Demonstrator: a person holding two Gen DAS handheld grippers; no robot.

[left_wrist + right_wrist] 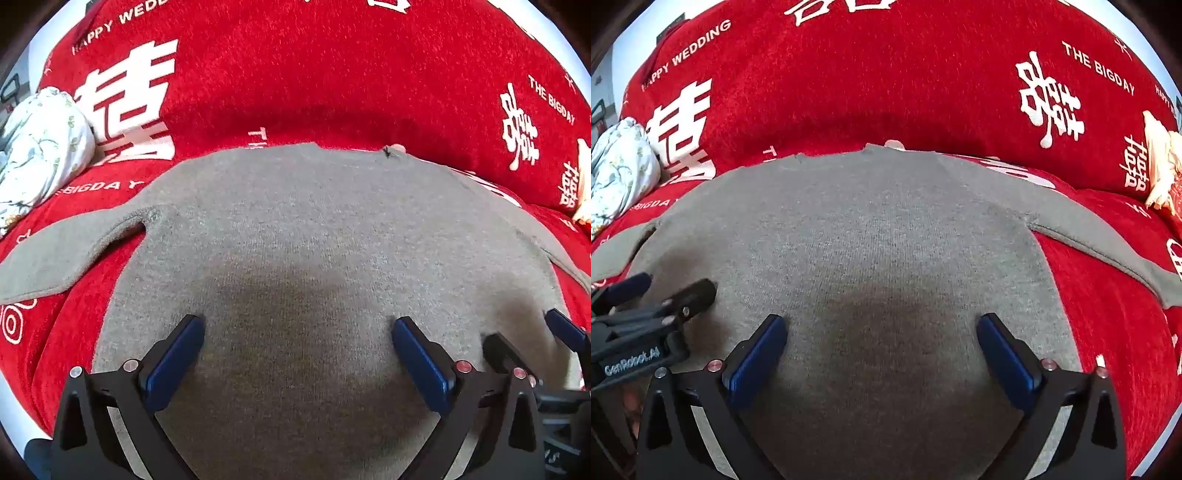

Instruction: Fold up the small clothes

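A small grey knit sweater point(295, 229) lies flat on a red sofa cover, its body toward me and its neck at the far edge. One sleeve point(66, 254) spreads out to the left, the other sleeve point(1108, 247) to the right. My left gripper point(297, 332) is open, hovering just above the lower body of the sweater point(871, 236). My right gripper point(881, 328) is open too, close above the same part, beside the left one. Each gripper shows at the edge of the other's view: the right gripper point(532, 332) and the left gripper point(665, 291). Neither holds anything.
The red sofa cover point(332, 74) with white lettering rises into a backrest behind the sweater. A white floral bundle of cloth point(37, 147) lies at the far left. A cream tasselled object point(1163, 166) sits at the far right.
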